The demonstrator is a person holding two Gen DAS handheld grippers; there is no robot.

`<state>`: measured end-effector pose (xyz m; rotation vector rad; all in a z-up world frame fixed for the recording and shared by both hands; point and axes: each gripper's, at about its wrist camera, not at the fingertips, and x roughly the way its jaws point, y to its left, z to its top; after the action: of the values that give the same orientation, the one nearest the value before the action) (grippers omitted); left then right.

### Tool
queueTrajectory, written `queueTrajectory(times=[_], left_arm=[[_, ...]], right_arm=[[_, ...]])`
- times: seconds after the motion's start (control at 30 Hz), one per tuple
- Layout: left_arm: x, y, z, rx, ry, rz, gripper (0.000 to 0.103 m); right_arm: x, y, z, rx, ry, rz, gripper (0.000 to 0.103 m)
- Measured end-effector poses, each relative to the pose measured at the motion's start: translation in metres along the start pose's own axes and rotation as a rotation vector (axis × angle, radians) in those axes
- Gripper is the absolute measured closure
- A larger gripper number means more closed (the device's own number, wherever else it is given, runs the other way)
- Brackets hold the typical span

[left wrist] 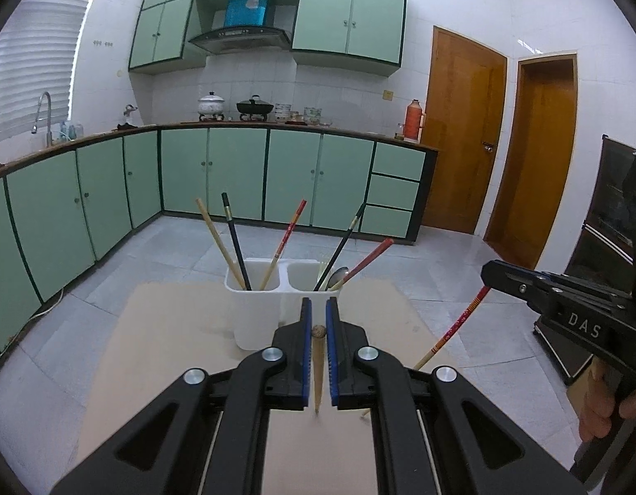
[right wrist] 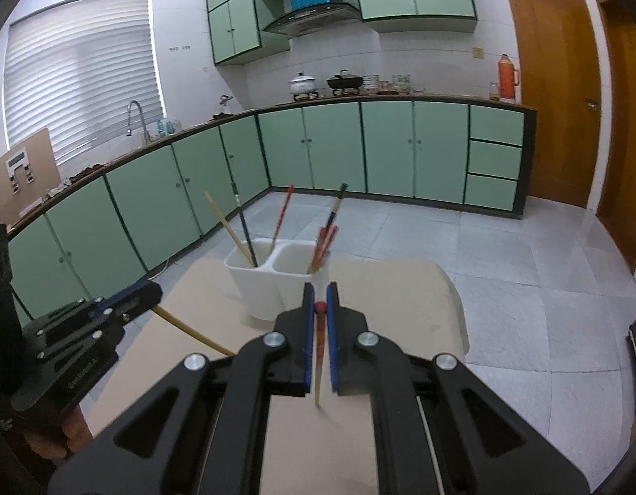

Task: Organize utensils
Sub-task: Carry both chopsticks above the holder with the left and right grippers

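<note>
My left gripper point(left wrist: 319, 303) is shut on a tan wooden chopstick point(left wrist: 318, 371), which runs back between the blue pads, butt end forward. Just beyond stands a white two-compartment holder point(left wrist: 256, 293). Its left cup holds three chopsticks; its right cup holds several chopsticks and a metal spoon point(left wrist: 339, 275). At the right, my right gripper point(left wrist: 488, 275) is shut on a red patterned chopstick point(left wrist: 456, 328) hanging down-left. In the right wrist view my right gripper point(right wrist: 319, 288) pinches that red chopstick point(right wrist: 320, 342), with the holder point(right wrist: 256, 284) ahead. My left gripper point(right wrist: 153, 291) at the left holds the tan chopstick point(right wrist: 190, 332).
The holder stands on a beige tabletop point(left wrist: 173, 330) whose rounded far-right corner point(right wrist: 454, 288) drops to grey tiled floor. Green cabinets line the far wall. A dark glass-fronted unit point(left wrist: 606, 227) stands at the right. A person's hand point(left wrist: 598, 408) grips the right tool.
</note>
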<state>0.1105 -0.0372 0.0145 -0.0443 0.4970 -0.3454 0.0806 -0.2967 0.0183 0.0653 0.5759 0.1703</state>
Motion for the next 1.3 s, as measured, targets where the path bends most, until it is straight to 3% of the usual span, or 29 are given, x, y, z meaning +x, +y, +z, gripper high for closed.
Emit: queueTrajectory(times=[0.47,0.7,0.87,1.1,1.3], left_arm=[[-0.007,0.008,0.028,-0.002,-0.027,-0.028,0.096],[-0.012,0.014,0.069,0.002,-0.101,-0.032,0.096],[-0.012,0.015,0.109,0.022,-0.179,-0.014,0.096],[0.012,0.023,0.161,0.027,-0.249,0.013,0.096],[0.05,0.034,0.18,0.027,-0.262,0.048,0.097]], right_arm=[[0.001,0.007,0.04,-0.036,-0.02,0.08,0.098],[-0.003,0.005,0.074,-0.019,-0.059,0.148,0.098],[-0.004,0.004,0.105,-0.035,-0.116,0.15,0.098],[0.015,0.002,0.147,-0.054,-0.163,0.135,0.098],[0.055,-0.001,0.164,-0.071,-0.144,0.113,0.098]])
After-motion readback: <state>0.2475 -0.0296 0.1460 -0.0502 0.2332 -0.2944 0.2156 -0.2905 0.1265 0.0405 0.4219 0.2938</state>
